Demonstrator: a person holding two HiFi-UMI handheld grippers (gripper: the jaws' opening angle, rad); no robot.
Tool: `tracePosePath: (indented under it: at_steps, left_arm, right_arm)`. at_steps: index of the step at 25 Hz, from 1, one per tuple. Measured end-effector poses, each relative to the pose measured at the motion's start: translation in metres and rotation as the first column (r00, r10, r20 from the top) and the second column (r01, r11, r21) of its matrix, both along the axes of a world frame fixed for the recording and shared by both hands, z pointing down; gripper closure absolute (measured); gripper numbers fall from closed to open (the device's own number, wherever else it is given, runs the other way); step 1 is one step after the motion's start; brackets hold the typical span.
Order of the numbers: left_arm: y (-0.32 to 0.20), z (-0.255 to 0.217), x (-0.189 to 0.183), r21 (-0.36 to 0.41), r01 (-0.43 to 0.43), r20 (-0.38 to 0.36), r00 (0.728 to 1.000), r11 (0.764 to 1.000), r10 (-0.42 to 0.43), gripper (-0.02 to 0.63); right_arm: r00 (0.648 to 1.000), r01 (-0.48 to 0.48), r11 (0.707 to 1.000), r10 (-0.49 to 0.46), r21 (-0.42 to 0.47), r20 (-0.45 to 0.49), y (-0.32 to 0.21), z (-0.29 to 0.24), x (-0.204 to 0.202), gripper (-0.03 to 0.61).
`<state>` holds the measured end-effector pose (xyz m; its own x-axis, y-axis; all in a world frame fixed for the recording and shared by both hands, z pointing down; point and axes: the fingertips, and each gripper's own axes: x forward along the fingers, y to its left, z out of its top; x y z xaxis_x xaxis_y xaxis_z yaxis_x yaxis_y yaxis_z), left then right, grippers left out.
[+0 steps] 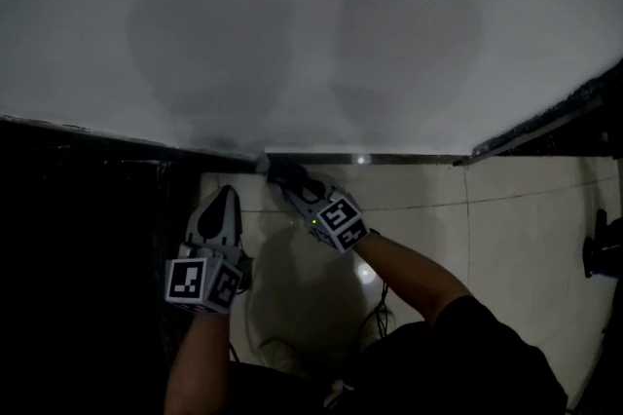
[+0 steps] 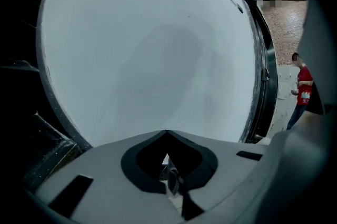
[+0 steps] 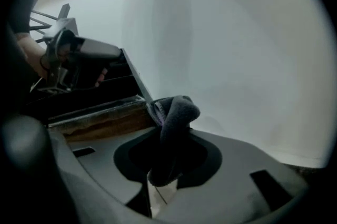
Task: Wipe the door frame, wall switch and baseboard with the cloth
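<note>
A dark grey cloth [image 3: 176, 115] sticks out bunched from my right gripper [image 3: 169, 136], which is shut on it. In the head view that gripper [image 1: 297, 187] holds the cloth [image 1: 280, 169] against the left end of the baseboard [image 1: 389, 159], at the foot of the white wall [image 1: 311, 33]. My left gripper [image 1: 226, 197] hangs a little to the left, above the floor tiles, pointing at the wall. Its jaws [image 2: 167, 136] are shut with nothing between them. No wall switch is in view.
A dark opening [image 1: 88, 238] lies left of the baseboard's end, with a dark worn edge strip [image 3: 100, 115] beside the cloth. Pale floor tiles [image 1: 506, 238] spread to the right. A dark frame [image 2: 265, 75] and a person in a red shirt [image 2: 304, 86] stand far off.
</note>
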<state>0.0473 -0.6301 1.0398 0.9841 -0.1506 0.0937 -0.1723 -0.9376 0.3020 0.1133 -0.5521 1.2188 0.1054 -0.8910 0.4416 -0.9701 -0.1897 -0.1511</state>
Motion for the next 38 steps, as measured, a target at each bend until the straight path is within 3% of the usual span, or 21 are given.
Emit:
tracePosePath:
  at_steps: [6, 9, 14, 18, 38]
  left_arm:
    - [-0.019, 0.006, -0.03, -0.026, 0.04, 0.036, 0.999, 0.999, -0.039, 0.621]
    - [-0.024, 0.001, -0.037, -0.072, 0.069, 0.013, 0.998, 0.995, -0.068, 0.621]
    - [-0.016, -0.005, -0.036, -0.066, 0.046, 0.003, 0.999, 0.997, -0.046, 0.621]
    - [-0.006, -0.004, -0.031, -0.038, 0.0, 0.005, 1.0, 0.999, 0.001, 0.621]
    - [0.049, 0.002, 0.032, -0.081, -0.132, -0.026, 0.991, 0.988, 0.13, 0.621]
  right_arm:
    - [0.998, -0.028, 0.997, 0.024, -0.075, -0.062, -0.04, 0.045, 0.008, 0.494]
    - [0.996, -0.072, 0.993, 0.067, -0.09, -0.063, -0.048, 0.063, 0.015, 0.494]
    - [0.987, -0.137, 0.985, 0.126, -0.108, -0.096, -0.04, 0.069, 0.034, 0.494]
    - [0.979, -0.181, 0.975, 0.166, -0.128, -0.117, -0.018, 0.071, 0.047, 0.494]
    - [0.907, -0.42, 0.894, 0.407, -0.156, -0.111, 0.136, 0.066, 0.122, 0.494]
